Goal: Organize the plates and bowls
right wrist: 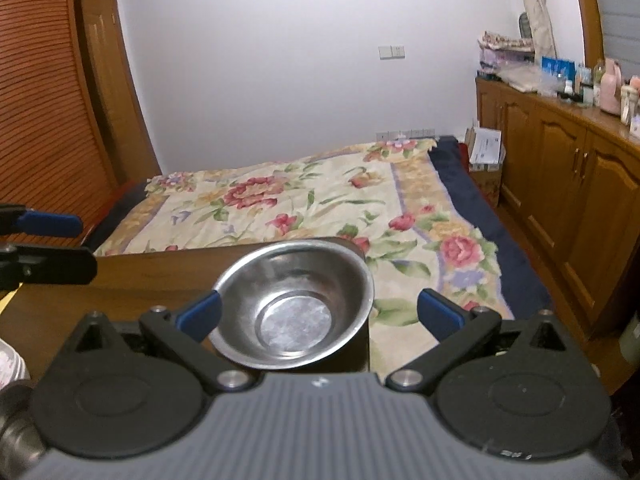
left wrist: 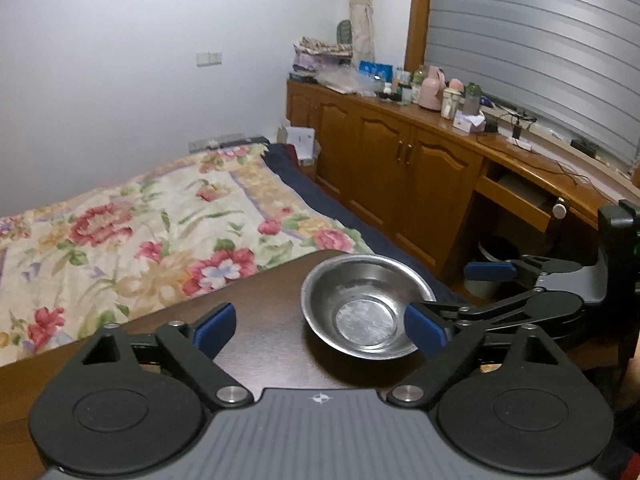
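A steel bowl is seen at the table's far right corner, near the edge. Both the left gripper and right gripper are held wide open and empty. An approach is judged underway; next, the rim must be straddled and pinched.

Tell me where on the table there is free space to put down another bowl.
The table is bare left of the steel bowl, up to its far edge by the bed. The right corner is crowded: the bowl sits there, near the edge.
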The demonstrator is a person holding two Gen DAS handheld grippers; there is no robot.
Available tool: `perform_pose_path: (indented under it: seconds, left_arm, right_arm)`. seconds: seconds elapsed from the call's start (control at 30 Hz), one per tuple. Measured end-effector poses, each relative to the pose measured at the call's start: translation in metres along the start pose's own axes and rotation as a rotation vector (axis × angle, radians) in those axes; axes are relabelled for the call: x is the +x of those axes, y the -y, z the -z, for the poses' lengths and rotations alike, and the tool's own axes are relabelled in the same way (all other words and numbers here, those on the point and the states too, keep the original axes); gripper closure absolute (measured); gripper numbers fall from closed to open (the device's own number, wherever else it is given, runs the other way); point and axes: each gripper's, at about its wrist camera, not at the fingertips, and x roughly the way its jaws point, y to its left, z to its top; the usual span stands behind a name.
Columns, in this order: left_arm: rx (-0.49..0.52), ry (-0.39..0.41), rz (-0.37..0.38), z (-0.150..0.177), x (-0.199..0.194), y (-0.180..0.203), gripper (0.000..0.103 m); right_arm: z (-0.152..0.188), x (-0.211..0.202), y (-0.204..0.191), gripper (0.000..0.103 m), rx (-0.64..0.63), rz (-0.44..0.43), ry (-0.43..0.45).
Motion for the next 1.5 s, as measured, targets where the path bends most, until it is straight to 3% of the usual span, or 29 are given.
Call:
perform_pose_path:
  seconds: [0.17, 0.2, 0.3, 0.4, 0.5, 0.57, 0.67, 0.73, 0.83, 0.93, 1.23, 1.5]
  left_arm:
    - [-0.005, -0.044, 0.029, -0.003, 0.027, -0.002, 0.029]
    - [-0.013, -0.05, 0.022, -0.004, 0.031, -0.003, 0.032]
    - [-0.027, -0.071, 0.014, -0.008, 0.043, -0.005, 0.04]
    - [-0.019, -0.087, 0.011, -0.01, 0.053, -0.006, 0.043]
    - [-0.036, -0.111, 0.008, -0.012, 0.064, -0.01, 0.047]
    - [-0.057, -0.133, 0.012, -0.012, 0.074, -0.013, 0.05]
    - [-0.054, -0.167, -0.022, -0.009, 0.086, -0.017, 0.064]
    - [-0.069, -0.195, -0.017, -0.007, 0.092, -0.02, 0.067]
    - [-0.102, -0.22, 0.01, -0.003, 0.097, -0.024, 0.074]
    - [-0.122, -0.235, 0.009, 0.0, 0.099, -0.026, 0.089]
    - [-0.11, -0.17, 0.013, -0.009, 0.073, -0.021, 0.092]
    - [-0.08, -0.069, 0.017, -0.021, 0.029, -0.011, 0.093]
  right_arm:
    - [0.001, 0.011, 0.008, 0.005, 0.024, -0.006, -0.023]
    - [0.001, 0.014, 0.007, 0.016, 0.015, 0.001, -0.032]
    - [0.002, 0.019, 0.005, 0.023, -0.024, 0.041, -0.048]
    - [0.003, 0.023, 0.009, 0.042, 0.005, 0.035, -0.064]
    - [0.002, 0.026, 0.01, 0.044, 0.02, 0.03, -0.074]
    - [0.002, 0.028, 0.012, 0.051, 0.04, 0.014, -0.081]
    - [0.002, 0.031, 0.01, 0.06, 0.044, 0.006, -0.093]
    - [0.003, 0.033, 0.006, 0.072, 0.022, 0.016, -0.105]
    - [0.003, 0.035, 0.006, 0.076, 0.039, 0.004, -0.11]
    - [0.004, 0.036, 0.006, 0.081, 0.051, -0.01, -0.117]
    - [0.002, 0.031, 0.006, 0.087, 0.118, -0.027, -0.116]
    - [-0.008, 0.004, -0.002, 0.087, 0.115, -0.02, -0.047]
